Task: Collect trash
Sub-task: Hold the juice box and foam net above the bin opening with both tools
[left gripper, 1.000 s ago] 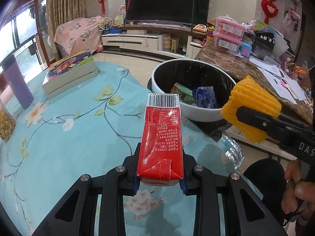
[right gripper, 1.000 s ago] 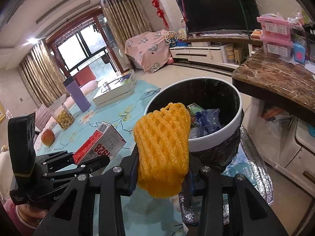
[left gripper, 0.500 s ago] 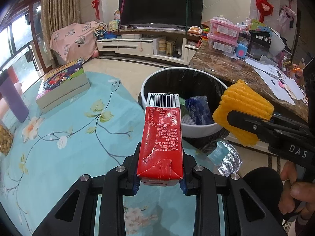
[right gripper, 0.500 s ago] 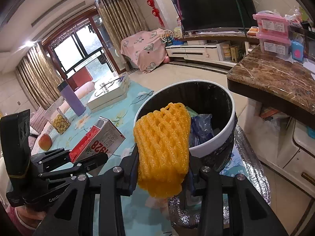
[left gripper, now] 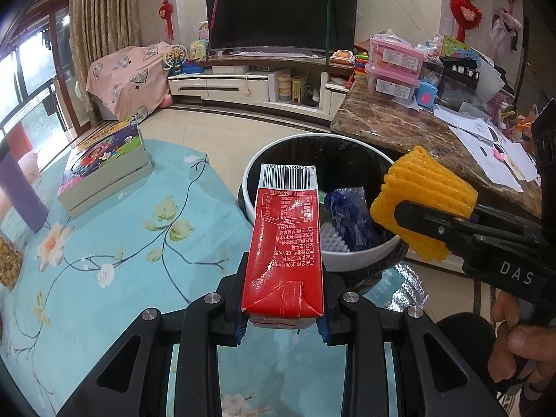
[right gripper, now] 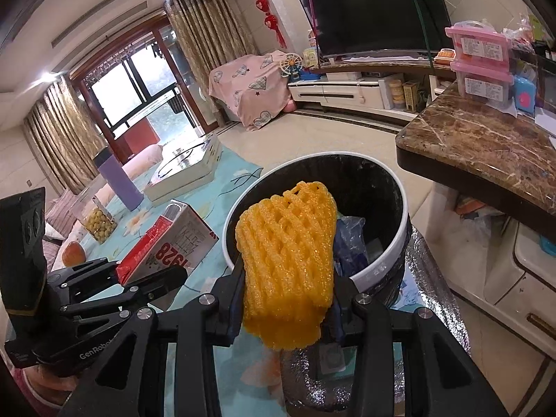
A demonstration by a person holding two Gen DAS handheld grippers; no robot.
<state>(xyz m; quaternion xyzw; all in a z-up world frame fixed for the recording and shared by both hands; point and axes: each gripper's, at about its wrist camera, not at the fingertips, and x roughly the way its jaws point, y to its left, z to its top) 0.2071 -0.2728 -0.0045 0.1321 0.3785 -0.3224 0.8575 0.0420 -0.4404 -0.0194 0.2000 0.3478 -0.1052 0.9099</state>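
Note:
My left gripper [left gripper: 282, 316] is shut on a red milk carton [left gripper: 286, 243], held above the table's edge just short of the bin. It also shows in the right wrist view [right gripper: 166, 246]. My right gripper [right gripper: 286, 307] is shut on a yellow foam fruit net [right gripper: 288, 257], which hangs at the near right rim of the bin; the net also shows in the left wrist view [left gripper: 422, 205]. The white-rimmed bin [left gripper: 365, 260] with a black liner stands beside the table and holds a blue wrapper [left gripper: 347, 215] and other trash.
The table has a turquoise flowered cloth [left gripper: 114, 243]. On it lie a stack of books [left gripper: 104, 170], a purple bottle [left gripper: 19, 191] and a jar of yellow balls [right gripper: 99, 222]. A marble counter [right gripper: 486, 153] with clutter stands to the right of the bin. A silver foil bag [right gripper: 431, 278] lies by the bin.
Both grippers have moved forward toward the bin with their loads still held. The bin's opening now looks larger and closer in both views.

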